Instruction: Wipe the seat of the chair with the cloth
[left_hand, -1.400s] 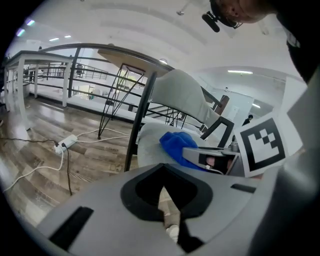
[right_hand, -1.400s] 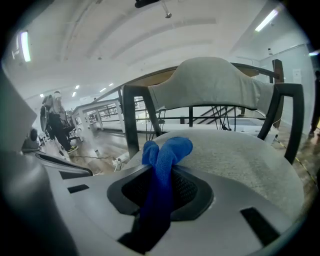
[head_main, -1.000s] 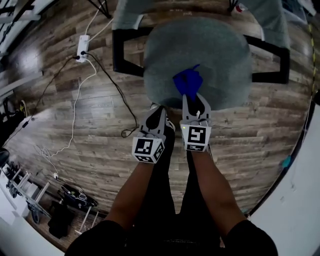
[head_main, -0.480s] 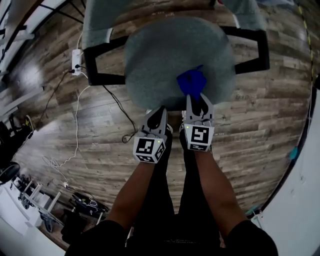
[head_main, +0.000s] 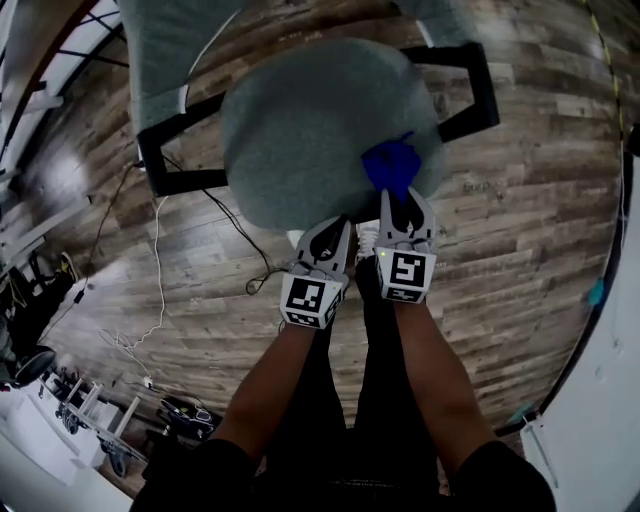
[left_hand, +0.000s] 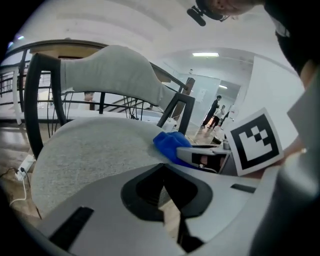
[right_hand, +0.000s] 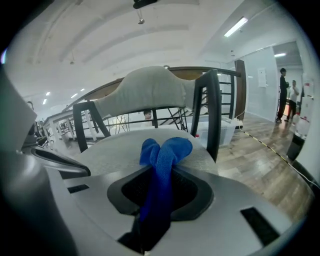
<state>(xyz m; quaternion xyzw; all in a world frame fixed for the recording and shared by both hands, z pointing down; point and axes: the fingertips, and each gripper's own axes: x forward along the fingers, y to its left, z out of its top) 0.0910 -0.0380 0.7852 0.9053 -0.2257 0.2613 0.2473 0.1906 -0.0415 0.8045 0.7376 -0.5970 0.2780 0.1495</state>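
The right tongs (head_main: 399, 196) are clamped on the blue cloth (head_main: 392, 165). Its bunched end rests on the chair seat (head_main: 300, 130) just ahead of their tips. The left tongs (head_main: 337, 224), just beside them, are pinched together and empty. Wiping seems under way; the fabric shows no trace, so most of the seat, ahead and leftward, probably remains.

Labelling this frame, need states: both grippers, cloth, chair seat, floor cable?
right gripper: shut on the cloth.
left gripper: shut, nothing between its jaws, at the seat's near edge.
cloth: bunched, one end pinched, the rest lying on the seat near its right edge.
chair seat: level, carrying only the cloth.
cable: slack on the floor beside the chair.
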